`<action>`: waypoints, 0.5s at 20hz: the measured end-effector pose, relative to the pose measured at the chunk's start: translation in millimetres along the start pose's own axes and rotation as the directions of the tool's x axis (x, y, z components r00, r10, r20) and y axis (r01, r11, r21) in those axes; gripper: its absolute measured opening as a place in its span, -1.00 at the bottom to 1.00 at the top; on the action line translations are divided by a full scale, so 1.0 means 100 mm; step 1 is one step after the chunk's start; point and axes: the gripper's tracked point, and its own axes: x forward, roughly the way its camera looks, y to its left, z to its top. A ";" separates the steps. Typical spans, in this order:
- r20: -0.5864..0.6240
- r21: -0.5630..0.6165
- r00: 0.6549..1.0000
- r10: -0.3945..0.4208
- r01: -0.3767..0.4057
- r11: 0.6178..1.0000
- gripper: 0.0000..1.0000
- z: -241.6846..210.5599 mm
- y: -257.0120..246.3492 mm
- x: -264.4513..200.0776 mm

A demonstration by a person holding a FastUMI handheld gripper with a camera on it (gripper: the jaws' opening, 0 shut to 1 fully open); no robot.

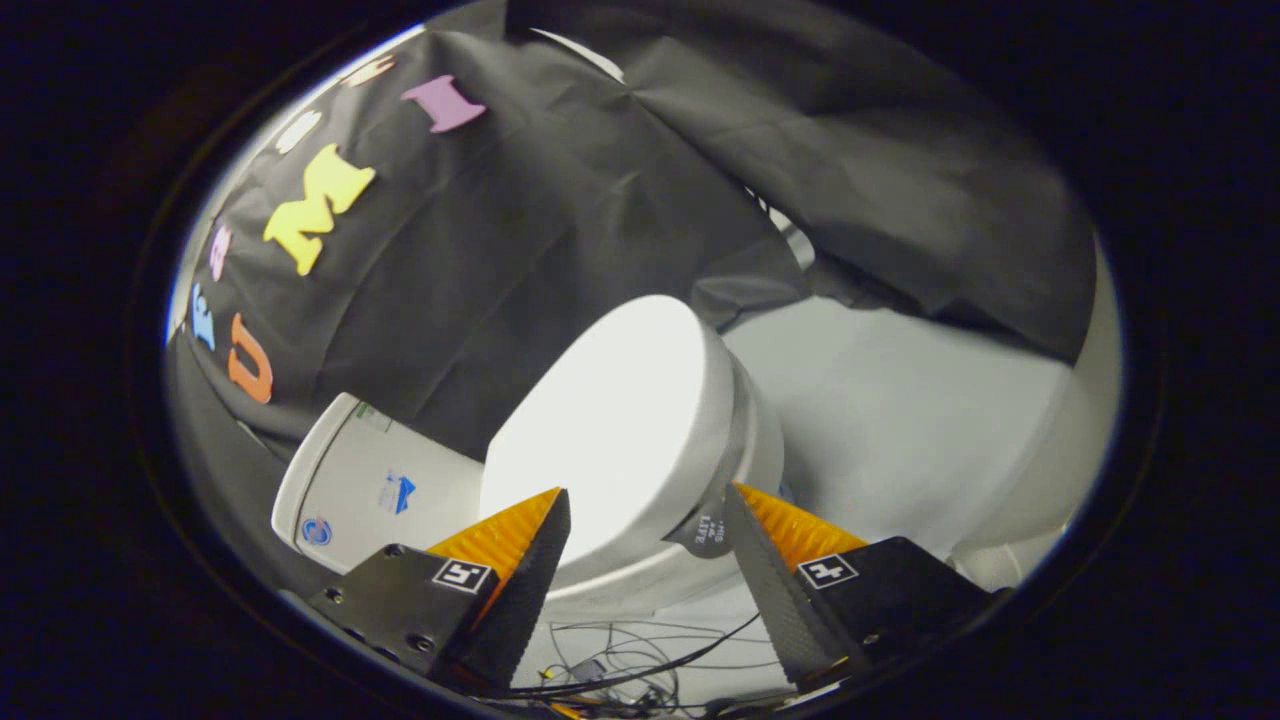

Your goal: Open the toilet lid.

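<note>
Two fingers (545, 530) of the gripper (645, 525) stand spread wide — the jaws are released, and nothing is pressed between them. Between the fingertips and just beyond them sits the toilet lid (610, 420), white and brightly lit; whether it lies flat on the bowl or is slightly raised I cannot tell. Its front edge falls in the gap between the fingers. A small grey tab (705, 530) hangs at the lid's rim, touching or just beside one finger's tip. Behind the lid stands the toilet tank (370, 490), white with small stickers. Beneath the lid the bowl rim (620, 590) shows, and below that a tangle of thin black cables (640, 665) lies on the floor — near the fingers' bases.
</note>
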 end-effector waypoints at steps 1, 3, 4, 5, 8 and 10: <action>-0.017 0.038 1.000 -0.005 0.006 0.999 0.92 -0.04 -0.05 0.04; -0.050 0.079 0.998 -0.039 0.042 0.996 0.90 -0.13 -0.18 0.11; -0.073 0.087 0.996 -0.048 0.054 0.995 0.89 -0.18 -0.20 0.16; -0.093 0.102 0.995 -0.047 0.057 0.993 0.89 -0.21 -0.20 0.18; -0.143 0.139 0.987 -0.077 0.097 0.985 0.74 -0.27 -0.37 0.22; -0.175 0.168 0.982 -0.074 0.104 0.980 0.56 -0.33 -0.39 0.27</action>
